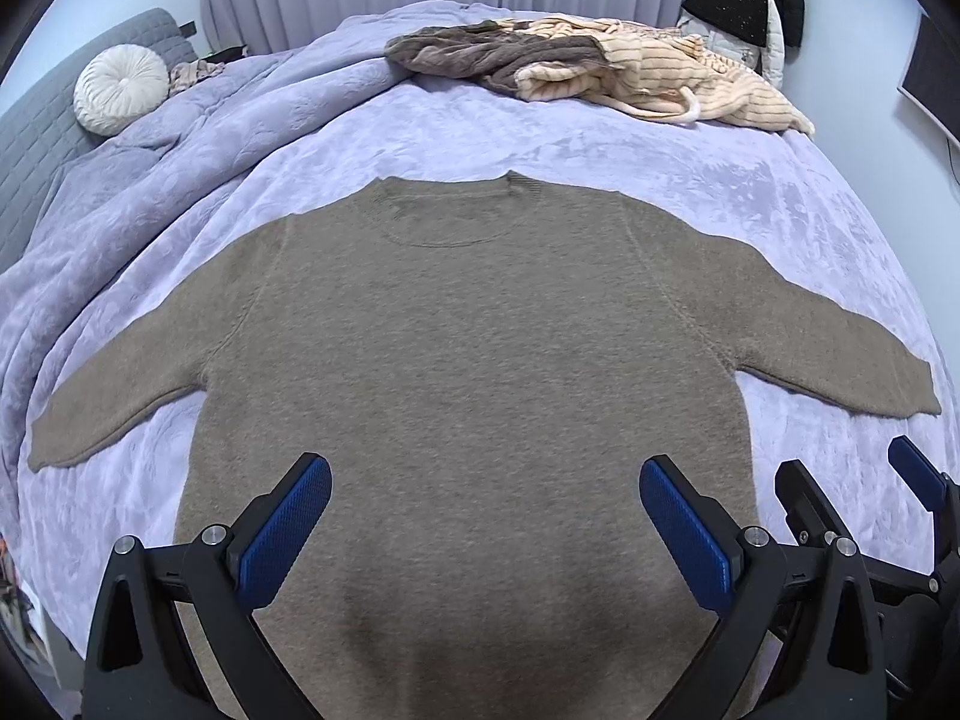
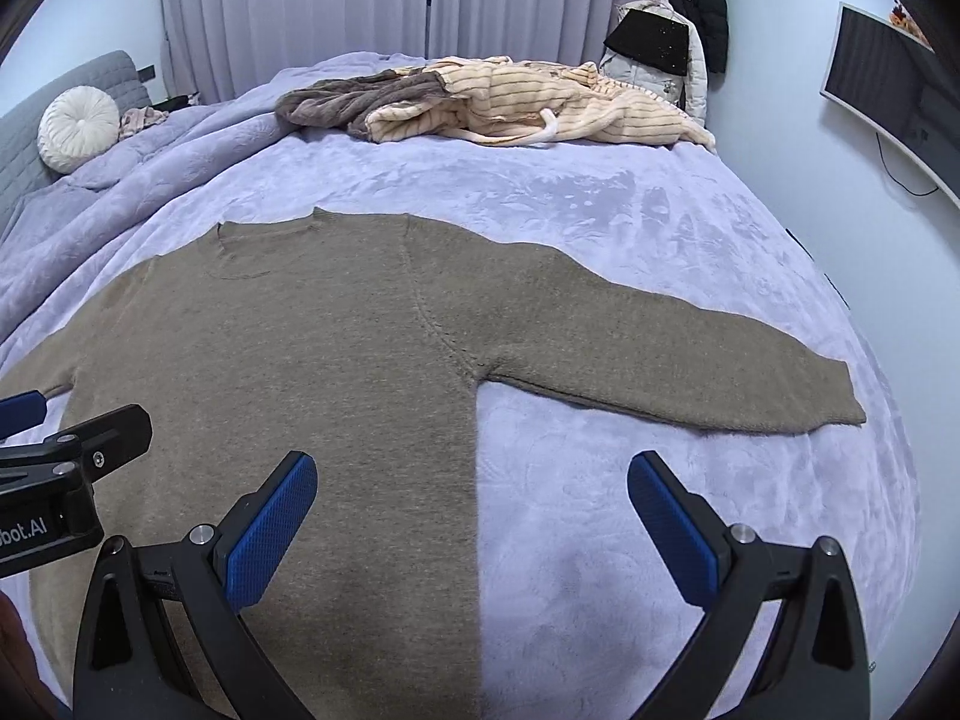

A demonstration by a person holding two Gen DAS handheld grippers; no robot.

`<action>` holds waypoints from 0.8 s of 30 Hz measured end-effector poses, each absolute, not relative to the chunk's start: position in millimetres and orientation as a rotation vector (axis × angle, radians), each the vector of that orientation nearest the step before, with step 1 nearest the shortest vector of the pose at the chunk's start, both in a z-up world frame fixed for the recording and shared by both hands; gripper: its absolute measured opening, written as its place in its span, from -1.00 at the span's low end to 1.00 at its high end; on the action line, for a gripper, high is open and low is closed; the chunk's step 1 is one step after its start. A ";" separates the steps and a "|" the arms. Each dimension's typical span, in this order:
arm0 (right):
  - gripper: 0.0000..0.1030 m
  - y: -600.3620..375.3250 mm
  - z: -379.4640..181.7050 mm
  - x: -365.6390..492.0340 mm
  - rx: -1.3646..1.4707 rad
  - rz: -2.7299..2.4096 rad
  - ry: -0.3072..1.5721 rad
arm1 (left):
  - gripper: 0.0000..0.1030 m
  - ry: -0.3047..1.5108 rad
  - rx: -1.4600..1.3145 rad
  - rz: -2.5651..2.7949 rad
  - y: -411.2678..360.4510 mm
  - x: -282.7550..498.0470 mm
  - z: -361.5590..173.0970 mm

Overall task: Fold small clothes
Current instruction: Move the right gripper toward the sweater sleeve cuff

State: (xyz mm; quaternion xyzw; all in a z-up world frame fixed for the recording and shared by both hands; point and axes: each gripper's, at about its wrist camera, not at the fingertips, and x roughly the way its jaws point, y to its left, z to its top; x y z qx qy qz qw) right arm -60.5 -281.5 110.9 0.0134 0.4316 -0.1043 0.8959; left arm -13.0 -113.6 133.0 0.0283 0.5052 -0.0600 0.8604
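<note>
A brown knit sweater point(image 1: 468, 360) lies flat on the lavender bed blanket point(image 1: 540, 144), both sleeves spread out to the sides, collar at the far side. My left gripper point(image 1: 485, 474) is open and empty, hovering over the sweater's lower body. My right gripper point(image 2: 472, 468) is open and empty, hovering over the sweater's right side edge near the hem; the sweater point(image 2: 288, 348) fills the left of that view, with its right sleeve point(image 2: 690, 360) stretched toward the bed edge. The right gripper also shows at the right edge of the left wrist view point(image 1: 852, 480).
A heap of cream striped and grey-brown clothes point(image 1: 600, 72) lies at the far end of the bed. A round white cushion point(image 1: 120, 87) rests by the grey headboard at left. Coats hang on the far right wall point(image 2: 678, 42). A monitor point(image 2: 888, 90) is mounted on the right wall.
</note>
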 end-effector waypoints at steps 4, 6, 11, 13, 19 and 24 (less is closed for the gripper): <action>1.00 -299.8 108.6 -59.6 0.054 -0.239 0.900 | 1.00 1.063 0.077 -0.141 -134.0 -6.0 132.4; 1.00 -308.9 107.6 -58.6 0.063 -0.251 0.901 | 1.00 1.062 0.088 -0.152 -145.7 -3.0 132.1; 1.00 -334.2 106.5 -55.1 0.089 -0.288 0.900 | 1.00 1.063 0.120 -0.181 -177.1 6.3 130.4; 1.00 -348.3 104.6 -53.7 0.103 -0.309 0.904 | 1.00 1.064 0.133 -0.195 -190.1 10.9 129.1; 1.00 -388.0 99.2 -50.3 0.137 -0.369 0.912 | 1.00 1.070 0.161 -0.234 -227.1 23.4 123.5; 1.00 -418.3 96.2 -48.1 0.152 -0.421 0.908 | 1.00 1.079 0.184 -0.258 -254.1 32.4 115.4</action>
